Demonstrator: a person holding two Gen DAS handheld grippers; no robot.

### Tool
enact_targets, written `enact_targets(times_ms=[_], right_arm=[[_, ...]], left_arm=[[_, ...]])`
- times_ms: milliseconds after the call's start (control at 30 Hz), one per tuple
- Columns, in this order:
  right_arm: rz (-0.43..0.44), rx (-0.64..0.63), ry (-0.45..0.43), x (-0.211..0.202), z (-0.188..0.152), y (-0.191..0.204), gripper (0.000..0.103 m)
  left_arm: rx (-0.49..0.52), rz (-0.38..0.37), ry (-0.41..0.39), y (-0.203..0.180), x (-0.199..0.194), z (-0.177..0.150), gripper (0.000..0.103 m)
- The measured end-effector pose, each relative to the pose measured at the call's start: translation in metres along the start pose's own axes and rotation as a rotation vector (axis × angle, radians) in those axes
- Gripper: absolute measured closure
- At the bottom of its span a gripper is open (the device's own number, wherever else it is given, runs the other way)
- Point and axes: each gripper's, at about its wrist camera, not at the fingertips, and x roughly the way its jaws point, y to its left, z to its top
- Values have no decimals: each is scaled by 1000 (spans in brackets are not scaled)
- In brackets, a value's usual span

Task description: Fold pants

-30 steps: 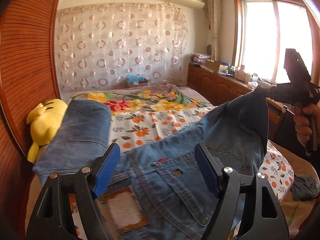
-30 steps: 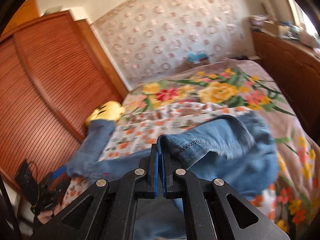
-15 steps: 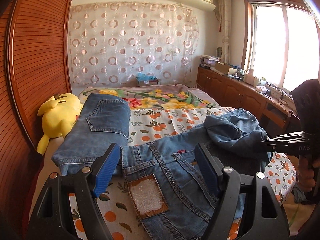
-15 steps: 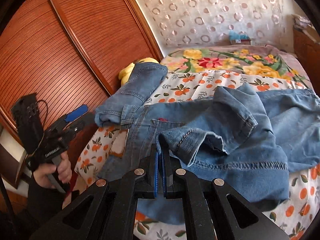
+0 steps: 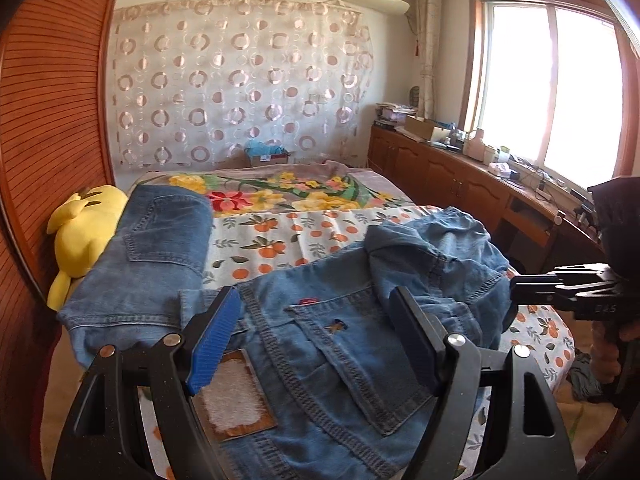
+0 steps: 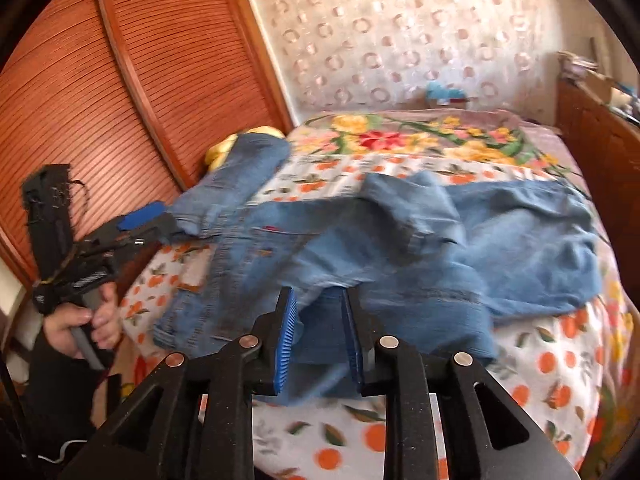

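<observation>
The bed is carrying the blue pants, lying long-ways across it near its front edge, waist toward the wardrobe side. One leg is folded back on top. The bed's far half is lying bare. The left gripper is hanging wide open over the waist. The right gripper is opening, cloth sitting loose between its fingers.

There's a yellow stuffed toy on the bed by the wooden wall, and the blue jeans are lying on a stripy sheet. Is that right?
Almost. The yellow stuffed toy does sit by the wooden wall, but the sheet under the blue jeans is not stripy: it has oranges and leaves printed on it. The left wrist view shows it.
</observation>
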Motion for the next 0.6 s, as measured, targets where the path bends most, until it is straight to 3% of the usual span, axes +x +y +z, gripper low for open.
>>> enact_targets(times_ms=[367,500,600], right_arm=[[-232,37,-56,8,-28,-19,77],[-263,30,-45,21,-26,-18,60],[-261,39,-49,25,-26,-12,55]], left_arm=[[51,-141,74,-66,31,-6,26],[78,-170,108,-86,40,-16,26],[97,-166,150,-94,51,-21,29]])
